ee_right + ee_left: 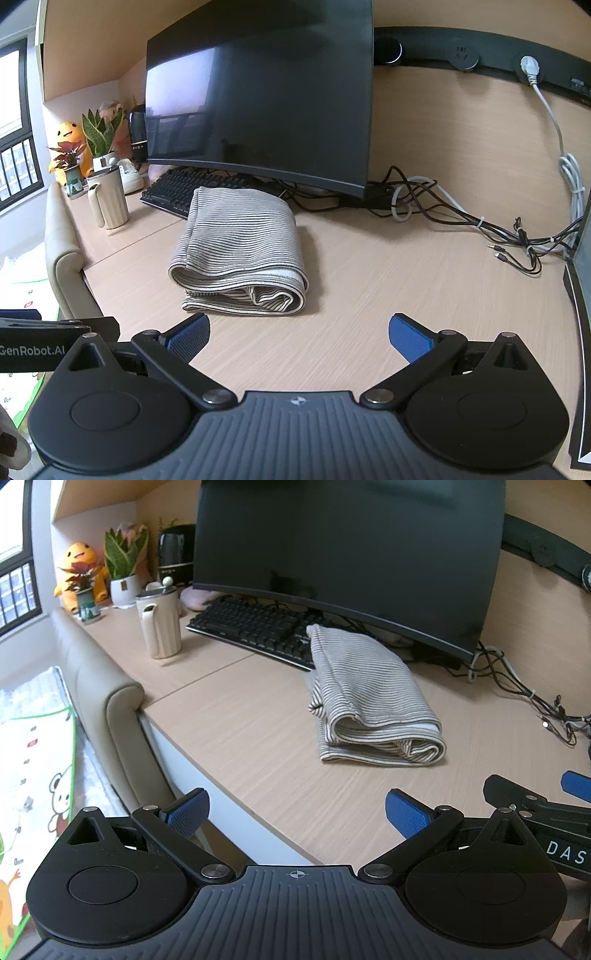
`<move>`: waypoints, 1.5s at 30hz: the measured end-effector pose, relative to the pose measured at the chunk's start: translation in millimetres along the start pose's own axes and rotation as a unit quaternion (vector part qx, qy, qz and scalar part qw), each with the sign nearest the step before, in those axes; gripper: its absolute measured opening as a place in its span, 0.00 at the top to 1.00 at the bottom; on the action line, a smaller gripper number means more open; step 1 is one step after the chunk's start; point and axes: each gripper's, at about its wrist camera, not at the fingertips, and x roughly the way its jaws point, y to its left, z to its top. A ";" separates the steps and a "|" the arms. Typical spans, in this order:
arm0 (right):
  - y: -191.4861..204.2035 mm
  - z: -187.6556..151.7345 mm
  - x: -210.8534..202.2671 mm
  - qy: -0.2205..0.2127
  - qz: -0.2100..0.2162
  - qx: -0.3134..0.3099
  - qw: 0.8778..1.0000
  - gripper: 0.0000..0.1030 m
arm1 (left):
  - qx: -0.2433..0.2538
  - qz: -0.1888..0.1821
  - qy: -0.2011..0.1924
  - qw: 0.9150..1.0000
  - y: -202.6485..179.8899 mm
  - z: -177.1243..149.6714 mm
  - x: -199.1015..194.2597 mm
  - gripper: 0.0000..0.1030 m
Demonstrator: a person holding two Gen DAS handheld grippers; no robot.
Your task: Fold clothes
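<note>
The left gripper (295, 814) is spread wide and holds nothing, its blue pads (186, 814) above the desk's near edge, clear of the cloth. The right gripper (299, 338) is spread as wide, also empty, hanging over bare wood just short of the cloth.

The striped cloth (240, 251) lies folded in a thick bundle on the desk (388, 295), its far end touching, or perhaps only overlapping, the keyboard (170, 192). Behind stands a dark monitor (258, 99). A cream jug (159, 626) and potted plants (122, 559) sit to the left, tangled cables (461, 218) to the right. A beige padded headboard (99, 694) adjoins the desk's left side.
</note>
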 end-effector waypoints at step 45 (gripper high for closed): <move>-1.8 -2.0 7.8 0.012 0.000 0.006 1.000 0.00 | 0.005 0.000 0.005 1.000 -1.7 1.4 3.6 0.00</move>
